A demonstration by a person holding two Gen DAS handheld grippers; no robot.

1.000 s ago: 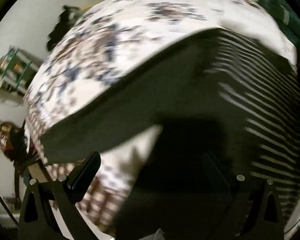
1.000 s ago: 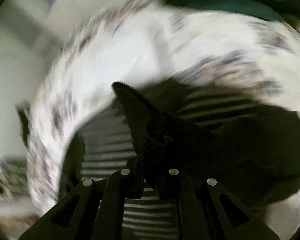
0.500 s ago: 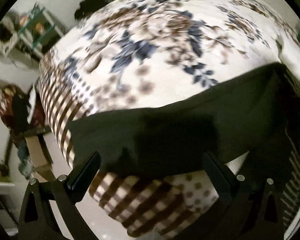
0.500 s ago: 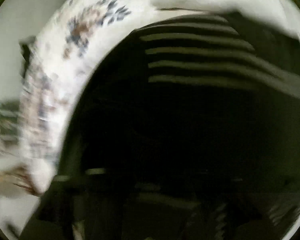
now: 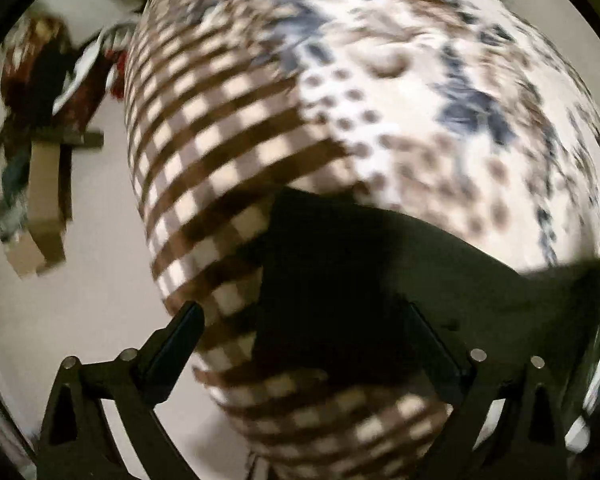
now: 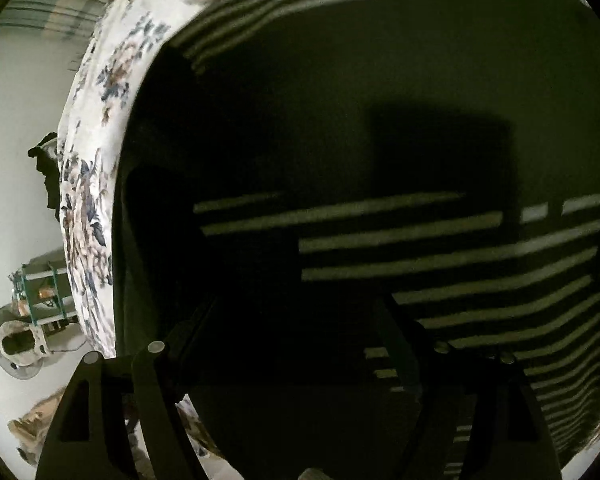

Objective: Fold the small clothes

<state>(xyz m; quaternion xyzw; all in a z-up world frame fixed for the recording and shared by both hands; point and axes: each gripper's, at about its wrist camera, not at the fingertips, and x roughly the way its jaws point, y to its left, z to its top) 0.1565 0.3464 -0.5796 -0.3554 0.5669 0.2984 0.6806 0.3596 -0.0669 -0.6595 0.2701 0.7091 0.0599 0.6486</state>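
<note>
My left gripper (image 5: pixel 304 332), jaws wide and just narrowing slightly, hovers over the dark garment's (image 5: pixel 380 280) near corner on the patterned bedspread (image 5: pixel 380 100); my right gripper (image 6: pixel 292 328), jaws spread and empty, hangs above its striped part, ready for another fold.

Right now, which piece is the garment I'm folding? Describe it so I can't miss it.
Find the bed with the flowered and brown-checked cover. On it lies the dark garment, partly banded with pale stripes. It is the only dark cloth on that light, patterned bedding.
</note>
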